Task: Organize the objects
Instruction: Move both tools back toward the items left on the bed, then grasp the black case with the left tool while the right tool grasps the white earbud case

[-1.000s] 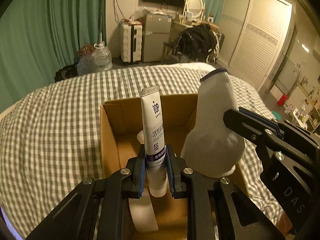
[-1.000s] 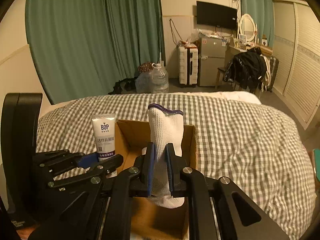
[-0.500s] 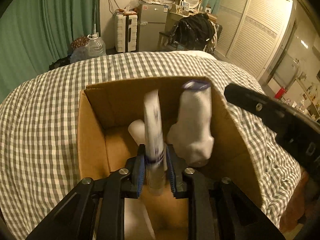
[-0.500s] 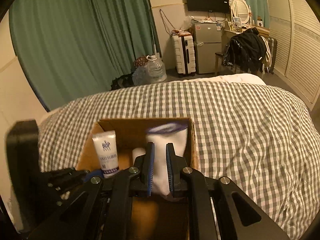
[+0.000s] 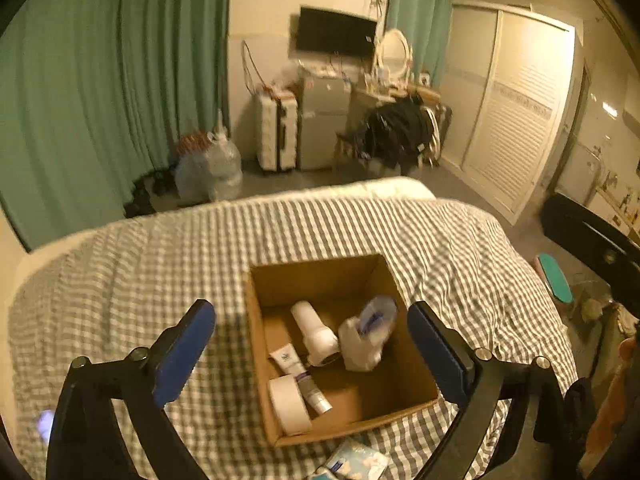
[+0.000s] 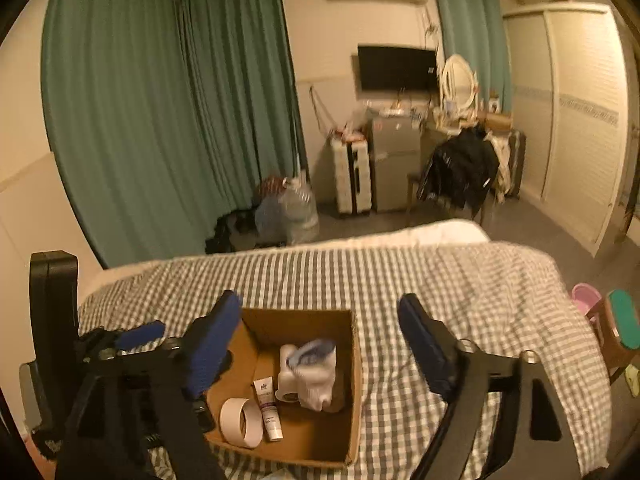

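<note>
An open cardboard box stands on the checked bed cover. In it lie a white sock with a blue cuff, a white tube, a white bottle and a roll of white tape. My left gripper hangs above the box, its jaws opening wide with nothing between them. My right gripper hangs above the box too, jaws opening and holding nothing. The left gripper shows at the left of the right wrist view.
A pale printed packet lies on the bed cover at the box's near edge. A teal-topped stool stands off the bed's right side. Beyond the bed are a water jug, a suitcase, a small fridge and a chair with a black jacket.
Both grippers have let go: the tube and the sock now lie in the box. Both have opened wide and risen up and back from the box.
</note>
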`<state>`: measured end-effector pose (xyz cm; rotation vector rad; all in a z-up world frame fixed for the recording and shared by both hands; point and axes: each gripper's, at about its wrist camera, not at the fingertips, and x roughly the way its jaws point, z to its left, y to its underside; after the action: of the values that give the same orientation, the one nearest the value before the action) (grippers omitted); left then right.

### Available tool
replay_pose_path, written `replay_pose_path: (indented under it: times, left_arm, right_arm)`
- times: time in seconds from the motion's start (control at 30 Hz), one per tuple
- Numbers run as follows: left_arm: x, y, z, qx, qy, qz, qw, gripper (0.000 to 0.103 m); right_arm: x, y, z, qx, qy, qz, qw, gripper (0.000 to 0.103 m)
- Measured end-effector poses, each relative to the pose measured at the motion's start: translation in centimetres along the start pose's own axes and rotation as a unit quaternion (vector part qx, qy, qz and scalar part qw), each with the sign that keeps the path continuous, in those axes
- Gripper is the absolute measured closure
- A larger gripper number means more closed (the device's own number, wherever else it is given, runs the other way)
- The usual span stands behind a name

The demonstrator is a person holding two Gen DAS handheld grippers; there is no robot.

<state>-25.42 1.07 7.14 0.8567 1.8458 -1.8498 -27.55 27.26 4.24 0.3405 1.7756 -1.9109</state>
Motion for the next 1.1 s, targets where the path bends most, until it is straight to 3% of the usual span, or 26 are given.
replay_pose_path:
  times: [0.3, 0.53, 0.83, 1.1]
  left_arm:
    - [-10.5, 0.4, 0.5, 0.009, -0.017, -0.064, 0.9977, 0.002]
    - [-14.8, 3.5, 0.6, 0.008, -0.023, -0.087, 0.9959, 0.001]
    - [-13.7, 10.9, 0.9, -0.007, -0.031, -0.056, 0.9979, 0.001]
    - [-7.1, 18.9, 1.2, -0.022, -0.047, 0.031, 0.9982, 0.001]
  right_arm:
    - [-11.6, -0.1, 2.7, -0.023, 0.014, -0.051, 0.998, 0.01]
    - [-16.6, 2.7, 3.6, -0.033, 0.021, -0.059, 0.997, 0.009]
    - [-17.8, 9.3, 2.8, -0.02, 0.029, -0.028, 0.999, 0.009]
    - [-12.5, 17.1, 0.9, -0.004, 0.049, 0.06, 0.997, 0.009]
